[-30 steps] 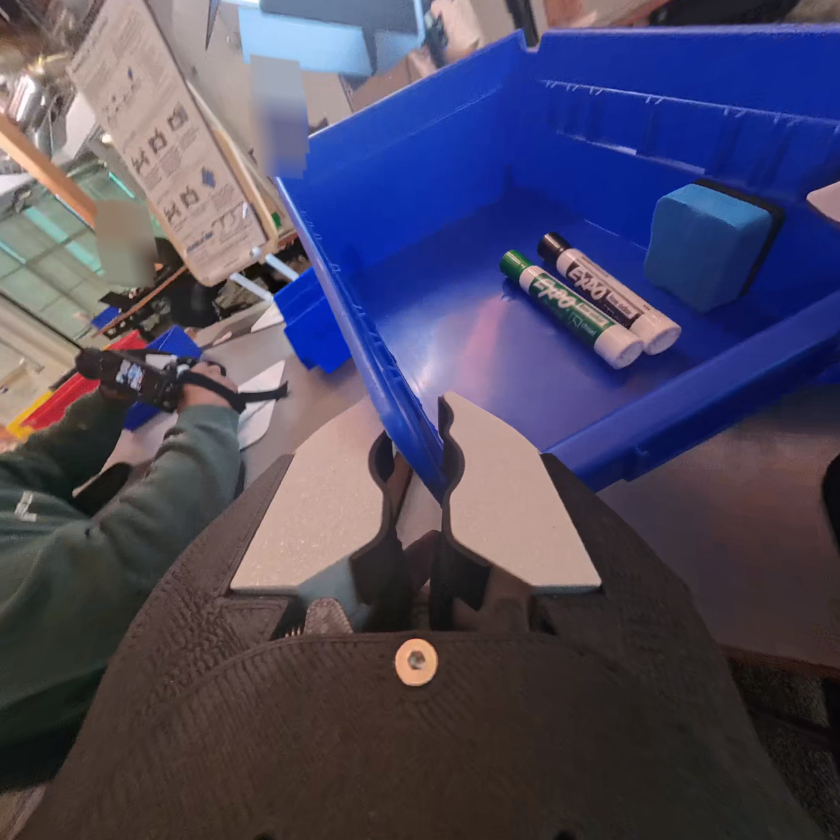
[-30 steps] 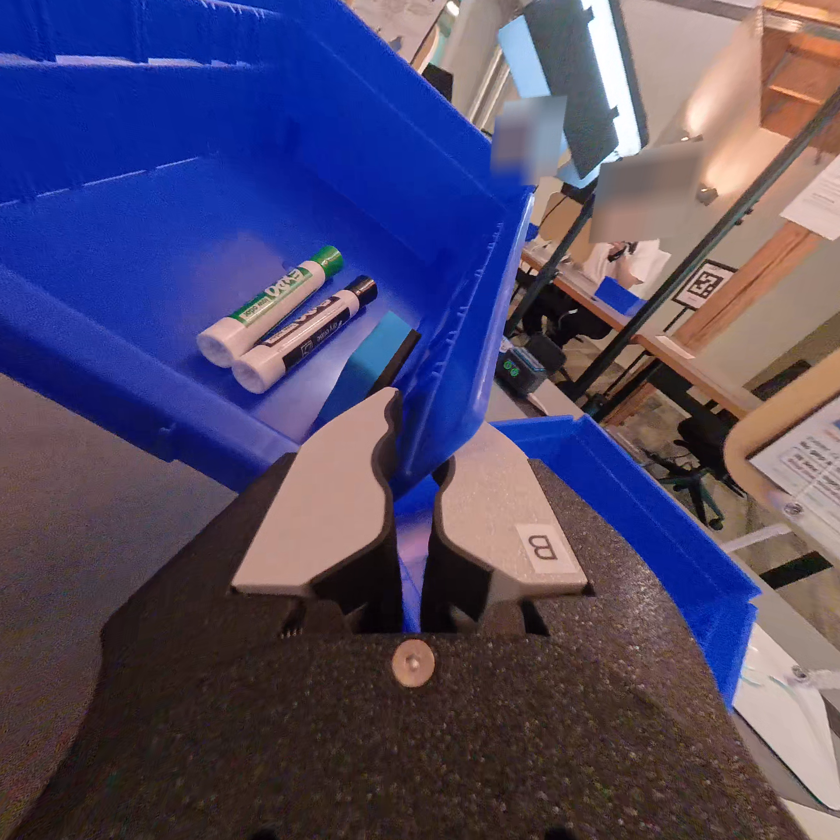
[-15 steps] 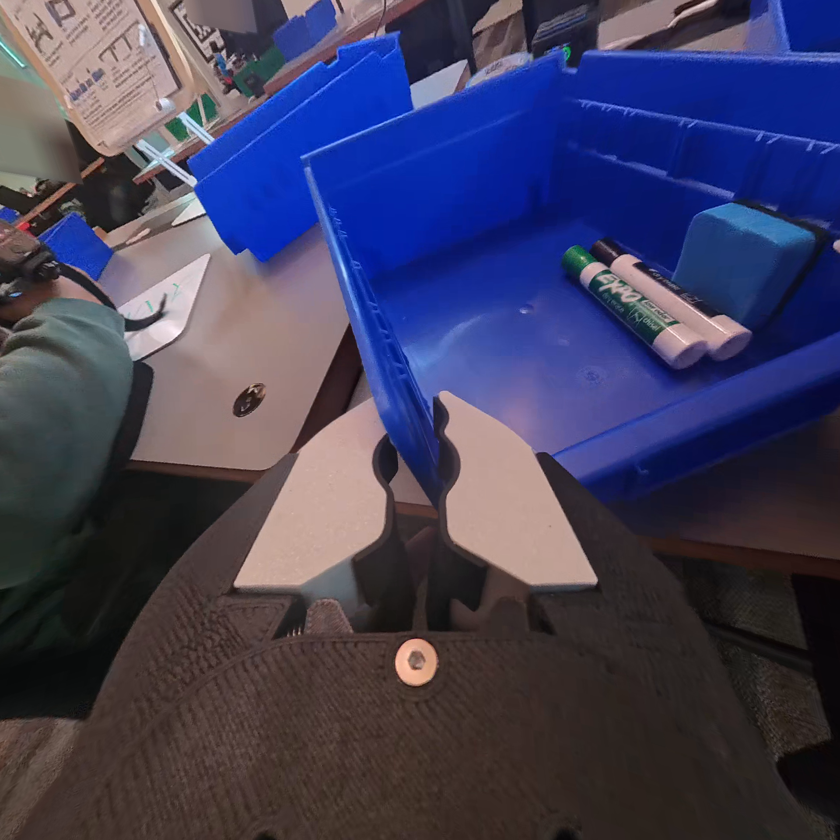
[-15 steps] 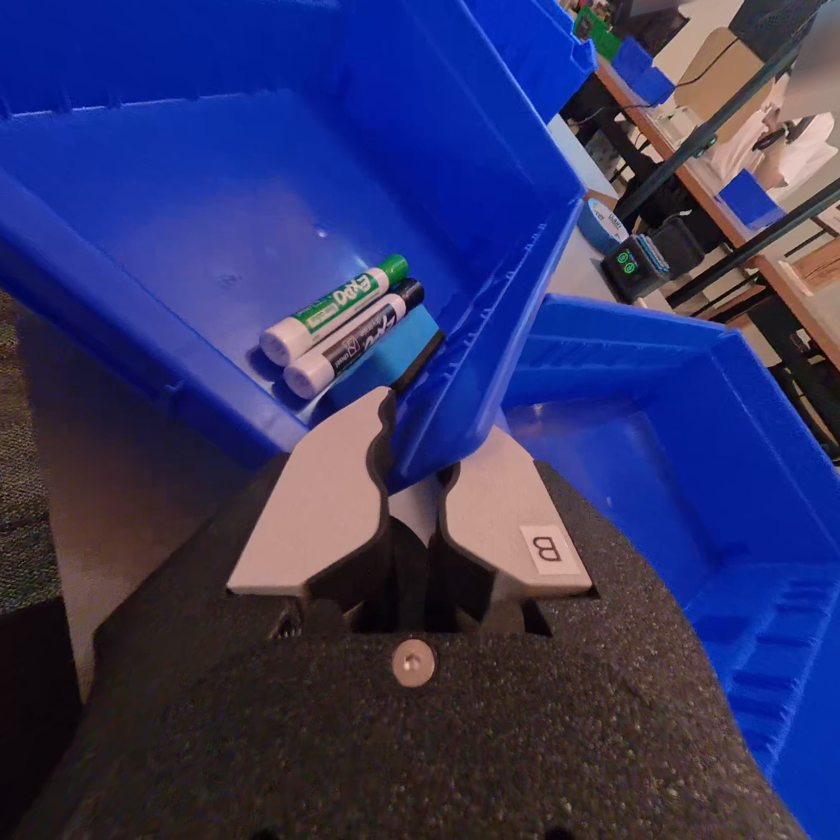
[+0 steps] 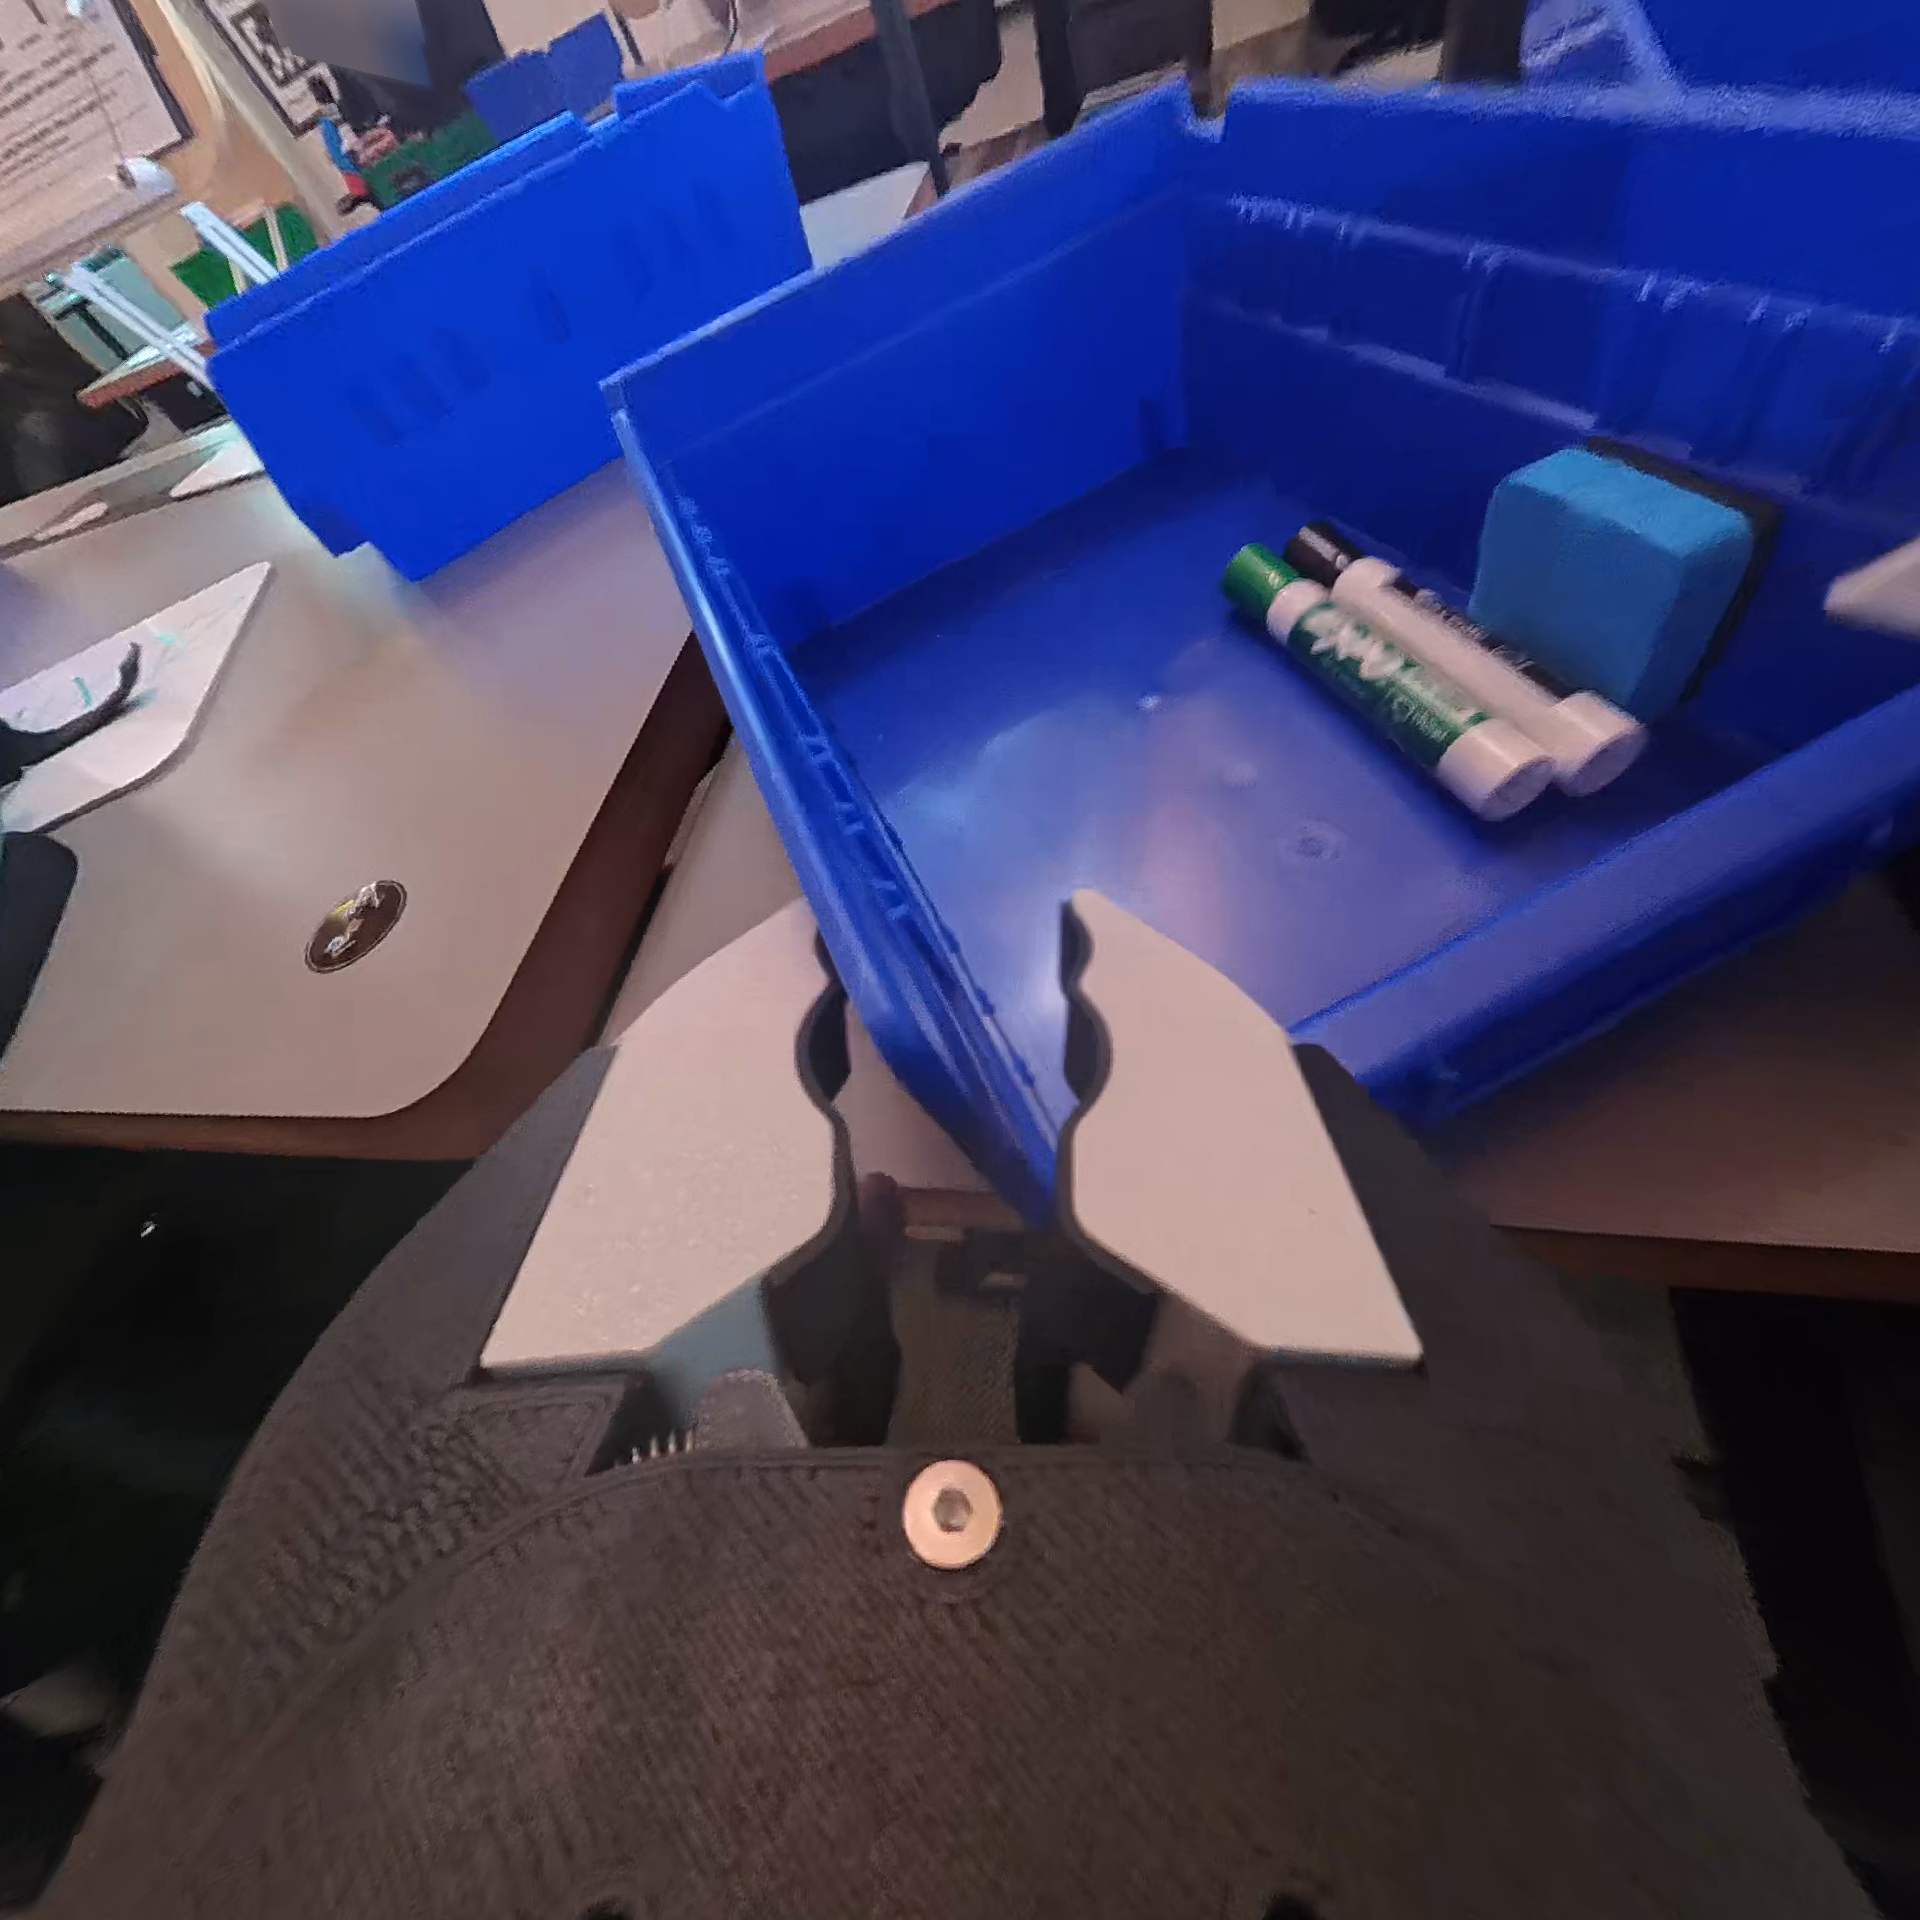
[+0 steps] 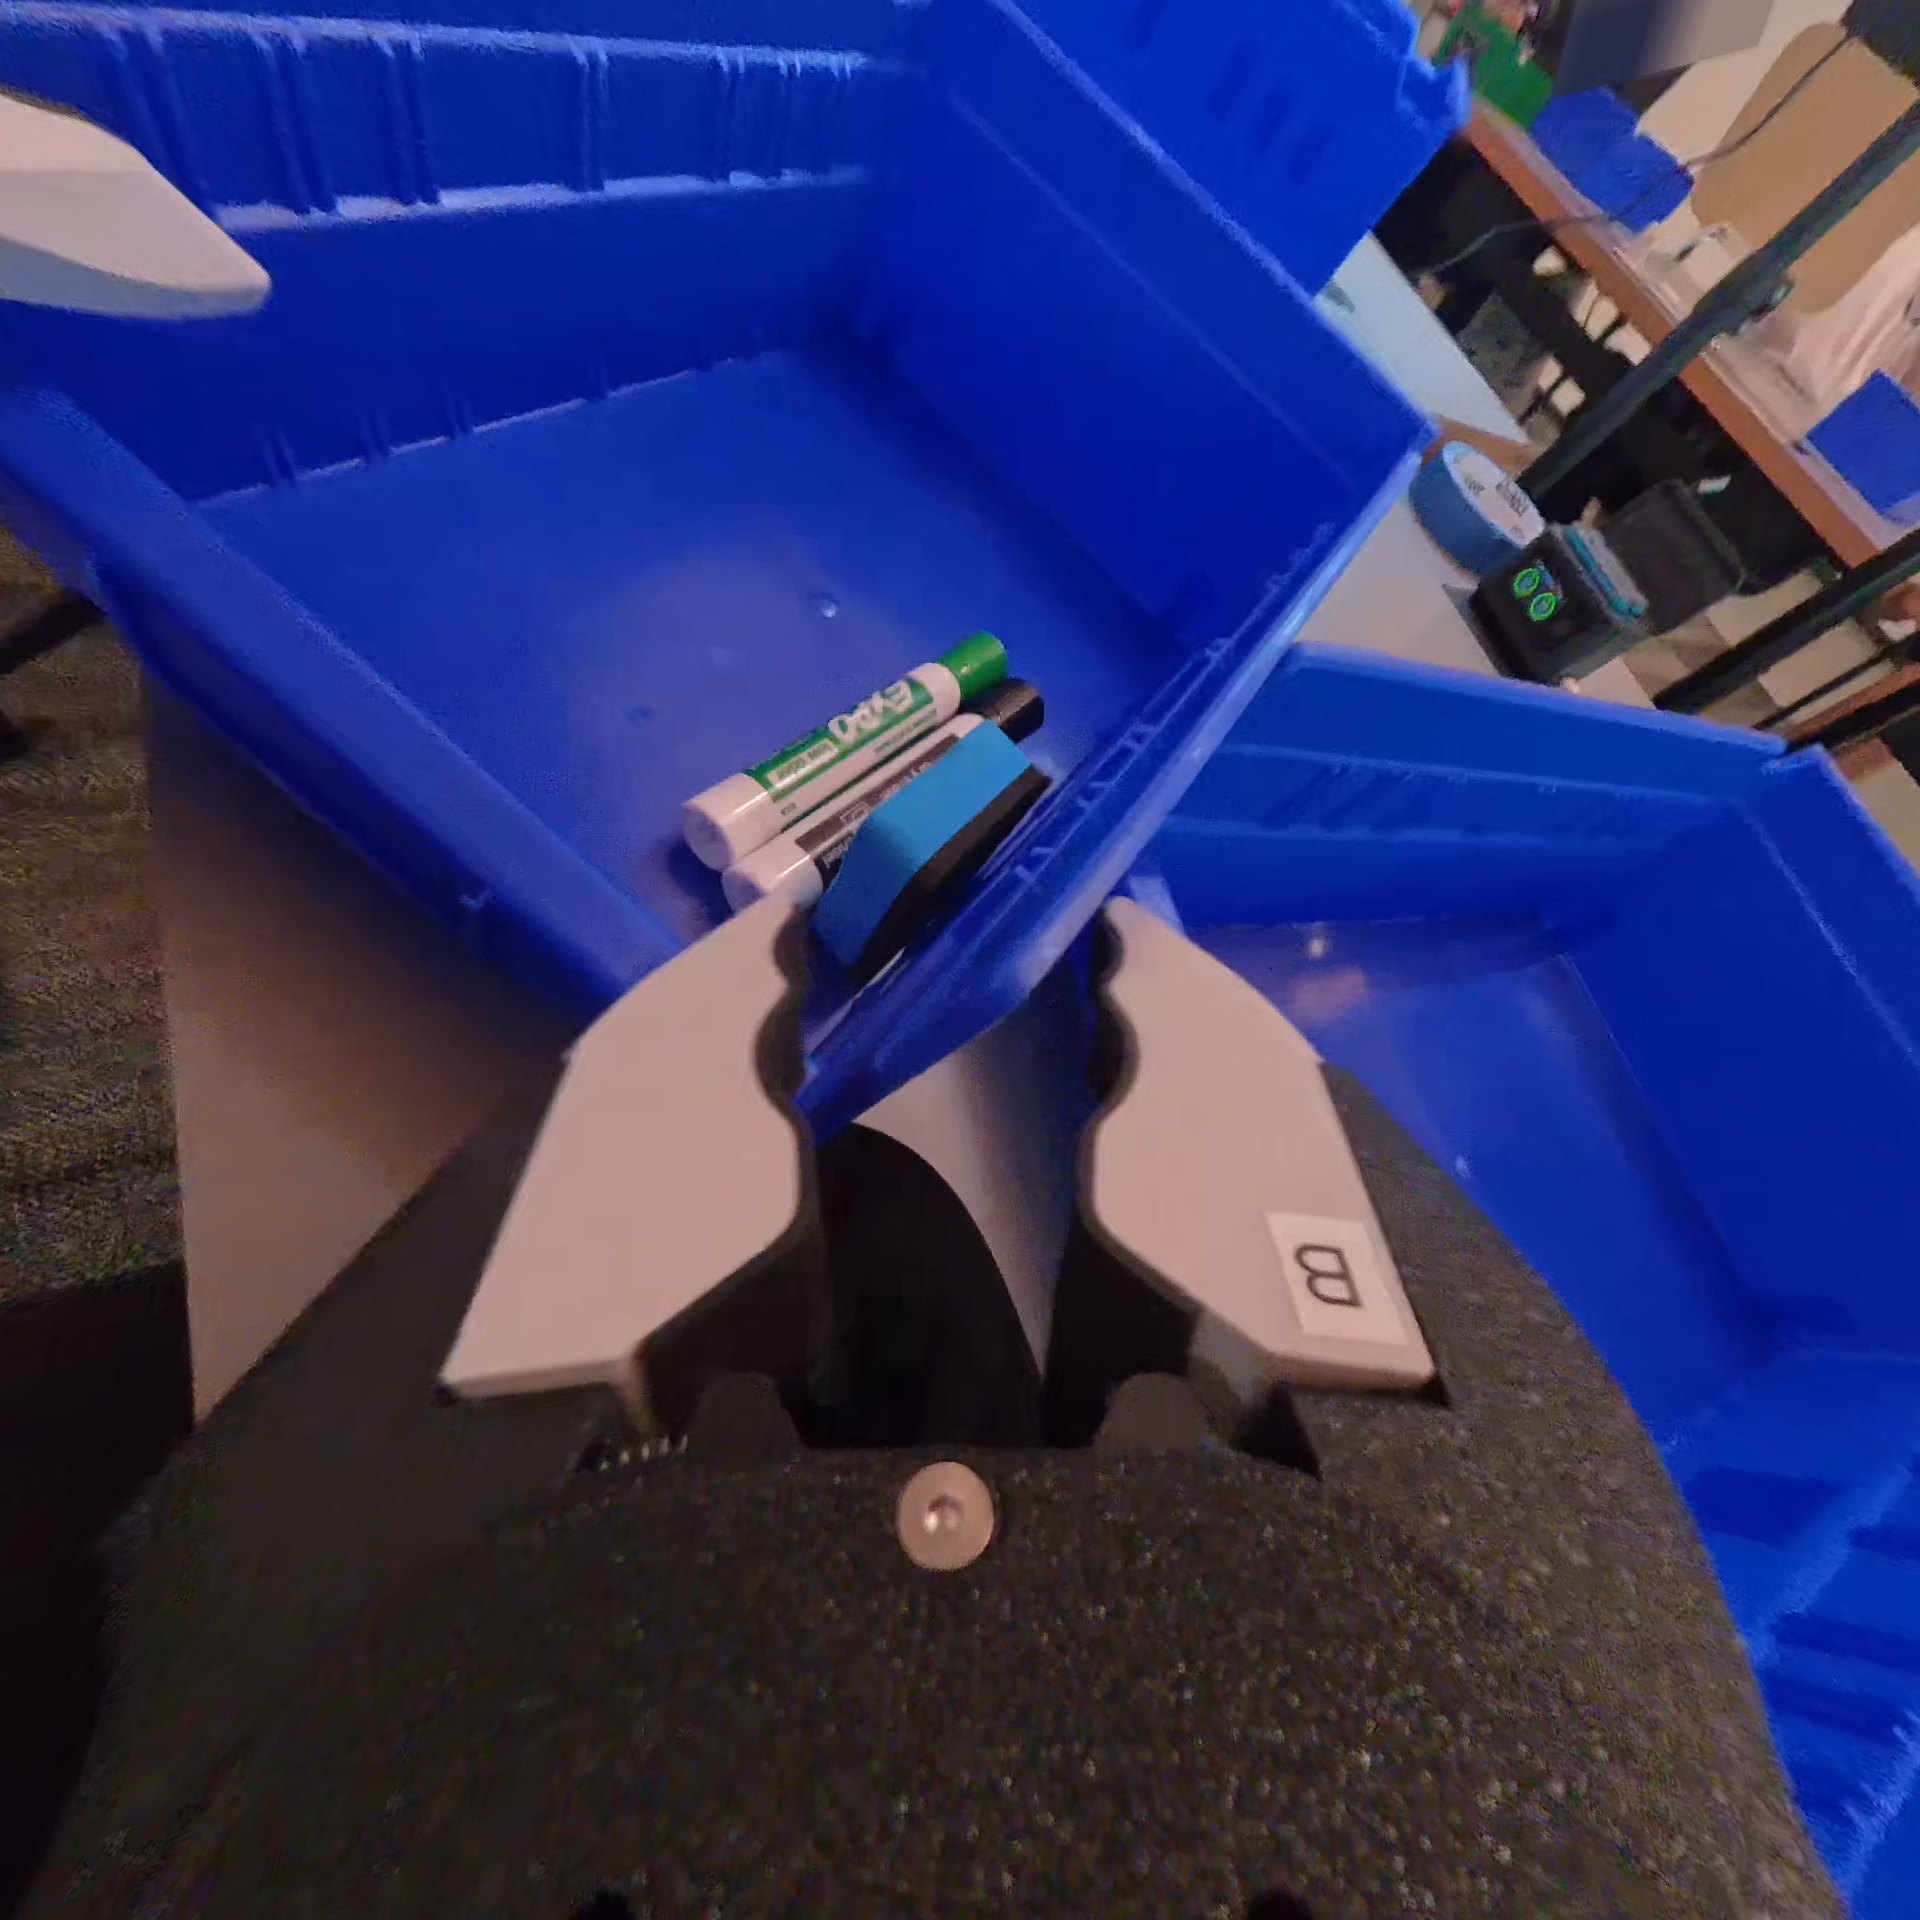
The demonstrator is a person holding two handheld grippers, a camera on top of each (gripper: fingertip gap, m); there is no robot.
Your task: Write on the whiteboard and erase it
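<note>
My left hand-held gripper (image 5: 945, 1023) and right hand-held gripper (image 6: 940, 1023) each straddle a side wall of the blue plastic bin (image 5: 935, 436), jaws parted; contact unclear through blur. Inside the bin, near its right wall: green-capped marker (image 6: 842, 743), black-capped marker (image 5: 1455, 644), blue foam eraser (image 6: 914, 836).
</note>
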